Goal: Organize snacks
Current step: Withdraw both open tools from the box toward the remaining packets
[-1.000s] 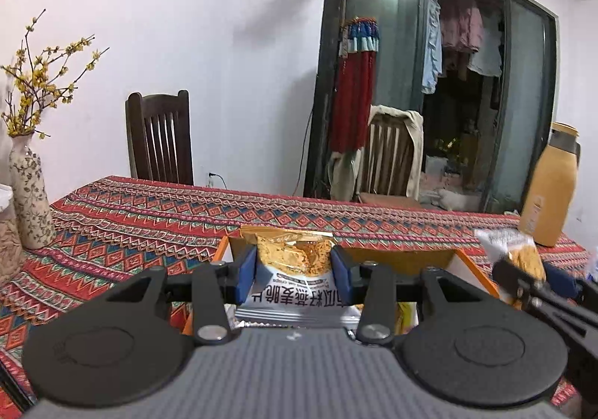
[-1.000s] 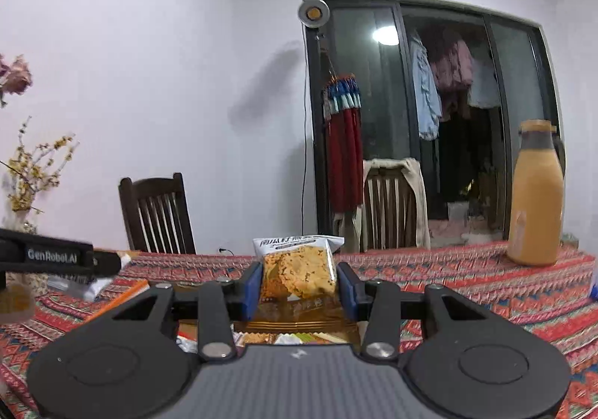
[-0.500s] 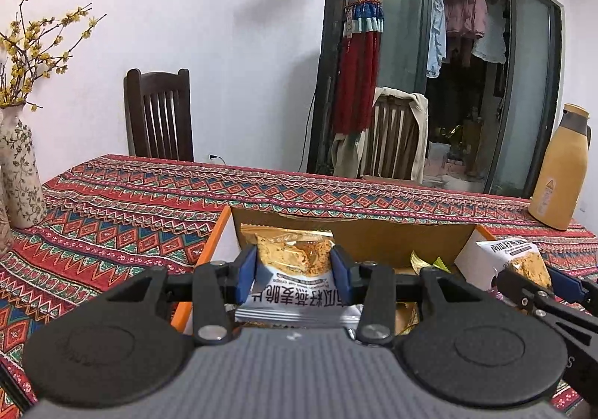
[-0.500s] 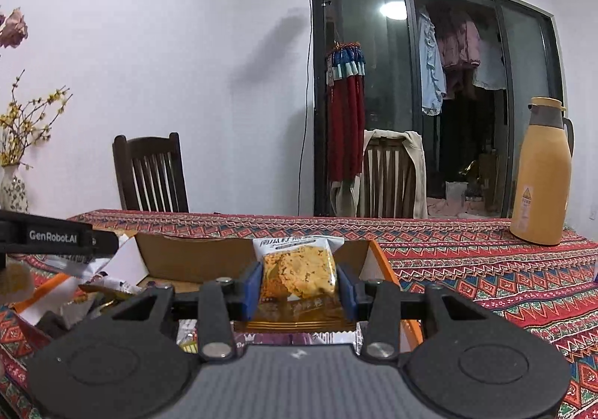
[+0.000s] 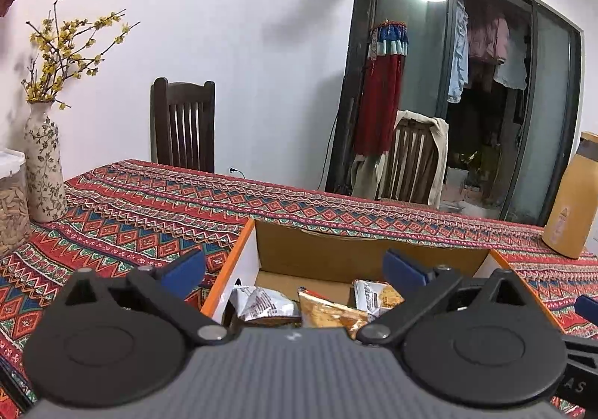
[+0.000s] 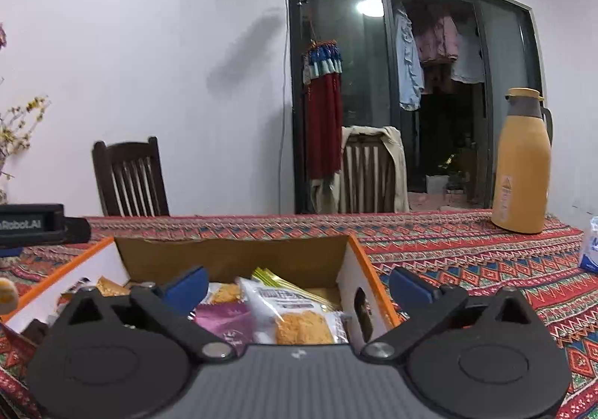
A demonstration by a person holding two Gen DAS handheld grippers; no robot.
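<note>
Left tongs (image 5: 293, 271): opening wide, nothing gripped; earlier they clamped an oat-crisp packet (image 5: 329, 314).
Right tongs (image 6: 297, 286): opening, cookie packet (image 6: 295, 322) dropped into box (image 6: 231, 256).
Right view only: tissue pack (image 6: 589, 247) at 3 o'clock.

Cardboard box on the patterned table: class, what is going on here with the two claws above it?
A person is sorting snacks into the cardboard box on the table. The left claw and the right claw hang over the box, jaws opening, nothing gripped. Several packets already lie inside, among them a cracker packet and a silver packet. A yellow flask stands beyond the box.
</note>
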